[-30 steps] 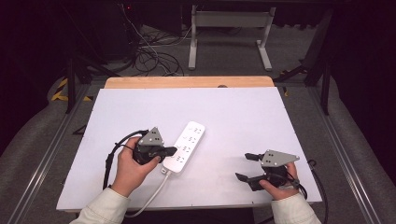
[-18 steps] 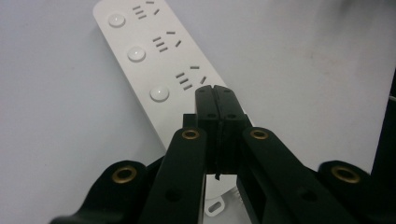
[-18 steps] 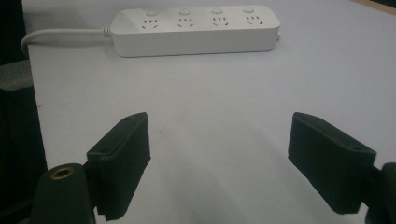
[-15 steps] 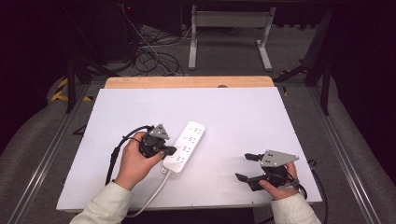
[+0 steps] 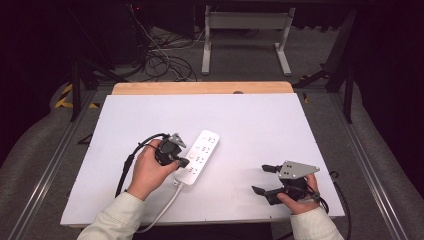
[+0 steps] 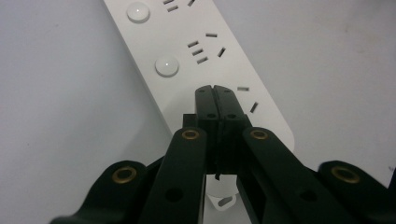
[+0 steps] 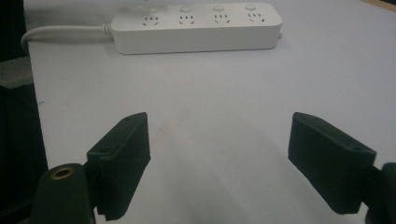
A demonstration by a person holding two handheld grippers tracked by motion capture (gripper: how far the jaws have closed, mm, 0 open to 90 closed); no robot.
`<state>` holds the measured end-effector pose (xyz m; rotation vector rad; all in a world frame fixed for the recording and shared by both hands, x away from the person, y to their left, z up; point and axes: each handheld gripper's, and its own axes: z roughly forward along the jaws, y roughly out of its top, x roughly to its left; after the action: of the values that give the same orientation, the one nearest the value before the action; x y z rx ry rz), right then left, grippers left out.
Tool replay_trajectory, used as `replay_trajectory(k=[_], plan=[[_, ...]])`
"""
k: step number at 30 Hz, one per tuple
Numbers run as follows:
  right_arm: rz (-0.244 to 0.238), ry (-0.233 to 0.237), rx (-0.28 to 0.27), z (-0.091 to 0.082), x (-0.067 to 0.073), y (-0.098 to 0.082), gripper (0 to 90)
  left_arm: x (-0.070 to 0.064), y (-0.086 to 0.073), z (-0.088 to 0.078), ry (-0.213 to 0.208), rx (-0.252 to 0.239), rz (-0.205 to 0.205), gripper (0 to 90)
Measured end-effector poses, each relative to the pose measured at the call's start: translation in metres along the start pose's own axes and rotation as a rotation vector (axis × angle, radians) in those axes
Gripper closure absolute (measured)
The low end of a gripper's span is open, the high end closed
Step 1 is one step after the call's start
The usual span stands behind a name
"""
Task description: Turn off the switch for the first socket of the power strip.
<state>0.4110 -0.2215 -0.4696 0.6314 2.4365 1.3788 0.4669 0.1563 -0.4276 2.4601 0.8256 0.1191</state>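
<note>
A white power strip lies on the white table top, its cable running off toward the near edge. My left gripper is shut with nothing between its jaws. In the left gripper view its tips point down at the power strip, over a socket beside a round white button. Whether they touch it I cannot tell. My right gripper stands open low over the table at the near right. In the right gripper view its jaws are wide apart, and the power strip lies well beyond them.
A wooden strip runs along the table's far edge. Beyond it are a metal stand and loose cables on the floor. A black cable trails from the left gripper across the table.
My left hand has edged forward and to the right, bringing its shut jaws lower over the near end of the power strip. The right hand has not moved.
</note>
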Motion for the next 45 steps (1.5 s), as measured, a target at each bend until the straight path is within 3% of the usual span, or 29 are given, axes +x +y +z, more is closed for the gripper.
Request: replay_trajectory(k=[10,45], plan=[[-0.003,0.005,0.004,0.001,0.000,0.000,21.9,0.000,0.004,0.006,0.012,0.056,0.003,89.8],[-0.005,0.012,0.004,0.001,0.002,0.000,21.9,0.002,0.002,0.012,0.018,0.062,0.015,89.9]])
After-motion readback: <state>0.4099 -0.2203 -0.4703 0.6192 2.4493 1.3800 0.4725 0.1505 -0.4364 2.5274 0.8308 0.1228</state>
